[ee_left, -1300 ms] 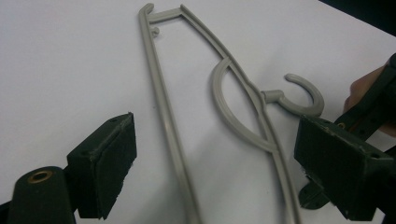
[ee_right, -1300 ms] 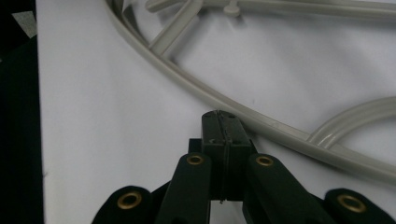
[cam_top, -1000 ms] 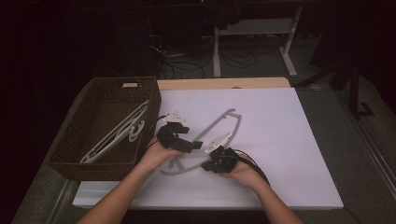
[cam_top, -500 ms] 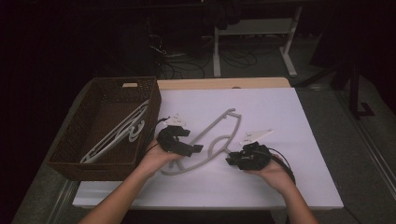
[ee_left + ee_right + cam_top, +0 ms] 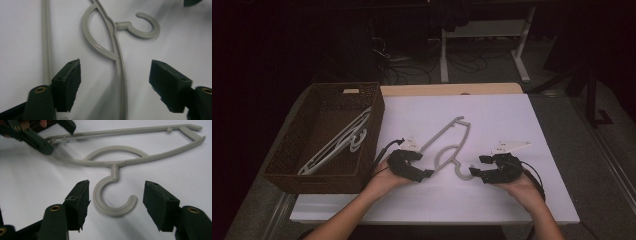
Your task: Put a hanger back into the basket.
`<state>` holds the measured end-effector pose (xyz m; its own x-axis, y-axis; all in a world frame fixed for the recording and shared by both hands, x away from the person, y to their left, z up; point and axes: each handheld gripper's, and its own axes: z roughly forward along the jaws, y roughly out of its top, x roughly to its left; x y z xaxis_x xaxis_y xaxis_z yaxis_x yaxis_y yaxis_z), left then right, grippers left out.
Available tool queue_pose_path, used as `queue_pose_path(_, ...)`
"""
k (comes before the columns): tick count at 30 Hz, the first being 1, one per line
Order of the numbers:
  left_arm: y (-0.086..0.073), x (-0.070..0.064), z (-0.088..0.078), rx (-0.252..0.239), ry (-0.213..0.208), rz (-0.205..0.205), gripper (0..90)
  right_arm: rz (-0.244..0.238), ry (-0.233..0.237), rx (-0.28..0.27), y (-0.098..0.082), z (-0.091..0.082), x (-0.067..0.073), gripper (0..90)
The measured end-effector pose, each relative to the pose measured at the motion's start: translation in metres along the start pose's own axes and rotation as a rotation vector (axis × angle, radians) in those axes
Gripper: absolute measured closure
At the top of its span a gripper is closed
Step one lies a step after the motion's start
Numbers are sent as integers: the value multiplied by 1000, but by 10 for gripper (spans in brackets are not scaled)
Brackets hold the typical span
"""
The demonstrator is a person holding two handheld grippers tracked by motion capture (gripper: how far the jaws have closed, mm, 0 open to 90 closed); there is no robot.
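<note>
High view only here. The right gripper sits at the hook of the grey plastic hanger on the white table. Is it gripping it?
Observer: No. In the right gripper view, the right gripper has just been opening its jaws. The hook of the grey plastic hanger lies between them, with neither pad pressing on it.
Operator: Left side?
Observer: In the left gripper view, the left gripper has just been closing its jaws, but they stand open. The hanger's arm runs between them, and neither pad touches it.
</note>
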<state>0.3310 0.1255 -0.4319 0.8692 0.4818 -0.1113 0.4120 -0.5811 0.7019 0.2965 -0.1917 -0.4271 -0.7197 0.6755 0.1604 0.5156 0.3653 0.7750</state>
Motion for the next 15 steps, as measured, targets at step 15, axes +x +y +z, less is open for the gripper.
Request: queue_pose_path(15, 6, -12, 29, 133, 27, 104, 550, 2, -4, -17, -1, 2, -3, 359)
